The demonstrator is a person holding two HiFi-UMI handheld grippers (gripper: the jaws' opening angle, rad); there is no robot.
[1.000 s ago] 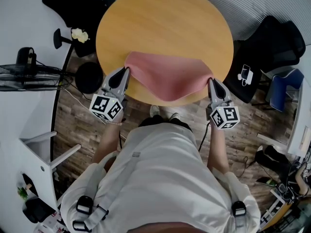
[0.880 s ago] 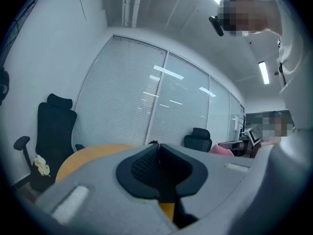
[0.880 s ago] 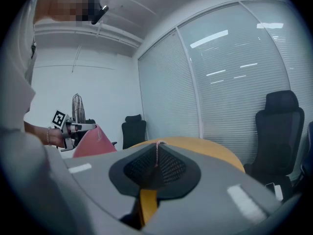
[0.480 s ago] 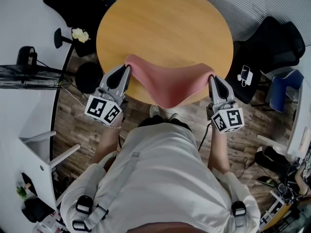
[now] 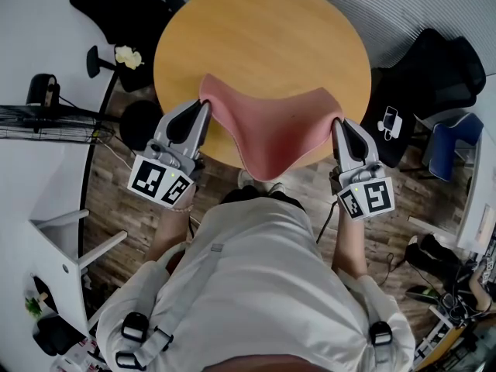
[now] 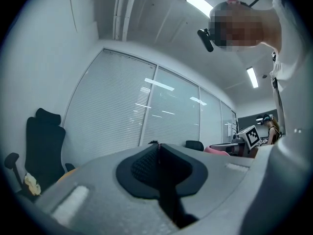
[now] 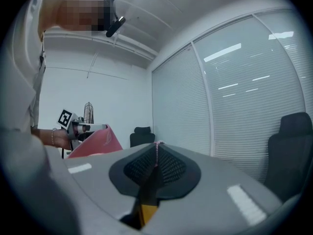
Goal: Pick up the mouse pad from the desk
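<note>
Plank flooring [image 5: 116, 184] shows below the near rim of the round wooden worktop [image 5: 263, 29], where the person stands at 6 o'clock. Left claw [image 5: 204, 105] and right claw [image 5: 336, 122] are each clamped tight on a corner of the pink mouse pad [image 5: 275, 134], at its 9 and 3 o'clock. The limp sheet hangs as a sling between them, its belly drooping past the near rim. Gripping two corners level seems meant to stop it folding or slipping. Its far edge looks clear of the wood, though I cannot be sure. Beyond, bare worktop gives free room. A black office chair [image 5: 434, 76] at 3 o'clock and a fan [image 5: 46, 122] at 9 o'clock stand well apart.
</note>
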